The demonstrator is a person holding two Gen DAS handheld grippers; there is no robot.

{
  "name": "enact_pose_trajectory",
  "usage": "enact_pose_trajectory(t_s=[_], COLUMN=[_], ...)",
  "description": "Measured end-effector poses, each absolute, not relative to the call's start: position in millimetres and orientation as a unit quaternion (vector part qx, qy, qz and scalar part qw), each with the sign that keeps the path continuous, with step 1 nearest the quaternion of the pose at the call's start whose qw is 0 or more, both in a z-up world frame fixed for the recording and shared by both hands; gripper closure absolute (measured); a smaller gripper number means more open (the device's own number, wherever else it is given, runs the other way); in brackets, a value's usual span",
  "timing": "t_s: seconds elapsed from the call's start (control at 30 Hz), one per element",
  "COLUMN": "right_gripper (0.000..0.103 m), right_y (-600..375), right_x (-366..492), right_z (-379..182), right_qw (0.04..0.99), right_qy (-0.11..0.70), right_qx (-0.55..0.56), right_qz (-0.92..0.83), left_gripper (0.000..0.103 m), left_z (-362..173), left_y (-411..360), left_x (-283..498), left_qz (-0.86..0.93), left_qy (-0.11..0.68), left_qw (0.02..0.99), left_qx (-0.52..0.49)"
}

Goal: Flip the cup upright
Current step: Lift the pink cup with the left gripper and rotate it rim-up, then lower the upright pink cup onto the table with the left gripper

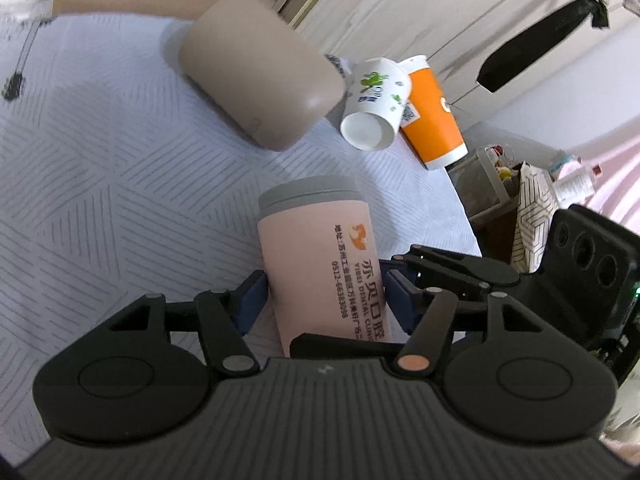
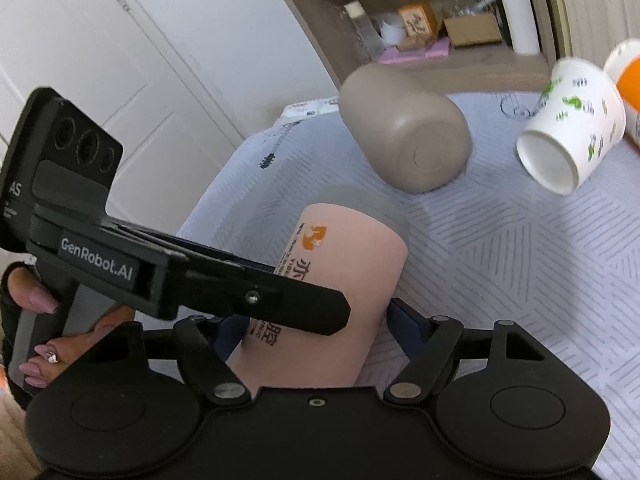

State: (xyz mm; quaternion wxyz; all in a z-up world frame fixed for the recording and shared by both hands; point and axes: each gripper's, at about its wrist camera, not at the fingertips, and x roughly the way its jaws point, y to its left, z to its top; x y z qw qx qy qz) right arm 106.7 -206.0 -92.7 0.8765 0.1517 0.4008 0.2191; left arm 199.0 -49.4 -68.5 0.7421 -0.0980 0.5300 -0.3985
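left tongs (image 1: 326, 296), right tongs (image 2: 316, 320) grip | pink cup (image 1: 320, 264): grey-lidded, orange logo

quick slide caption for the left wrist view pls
Left hand-held gripper clamps the pink cup above the patterned cloth; tan cup, white cup, orange cup lie beyond.

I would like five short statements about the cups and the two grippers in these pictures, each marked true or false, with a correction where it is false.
1. The left gripper has its jaws closed on the pink cup. True.
2. The beige cup stands upright. False: it lies on its side on the tablecloth.
3. The white cup lies tipped over beside the orange cup. True.
4. The pink cup is plain, without print. False: it carries an orange logo and text.
5. The right gripper is far from the pink cup. False: its jaws stand on either side of it.
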Motion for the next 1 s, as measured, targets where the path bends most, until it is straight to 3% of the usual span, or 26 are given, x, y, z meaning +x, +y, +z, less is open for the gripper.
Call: enact_pose_trajectory(t_s=[0.47, 0.57, 1.0], right_gripper=[0.028, 0.034, 0.035], right_y=[-183, -178, -159], right_x=[40, 27, 29], right_z=[-67, -68, -64], right_qw=[0.922, 0.932, 0.945], right_qy=[0.304, 0.283, 0.245], right_qx=[0.033, 0.001, -0.048], right_qz=[0.237, 0.226, 0.211], left_gripper=[0.041, 0.043, 0.044], left_z=[-32, -30, -31], left_y=[-27, -22, -3], left_x=[114, 107, 105], left_qz=[-0.412, -0.418, -0.412], left_qy=[0.403, 0.395, 0.361], left_qw=[0.817, 0.818, 0.836], left_qx=[-0.012, -0.016, -0.032])
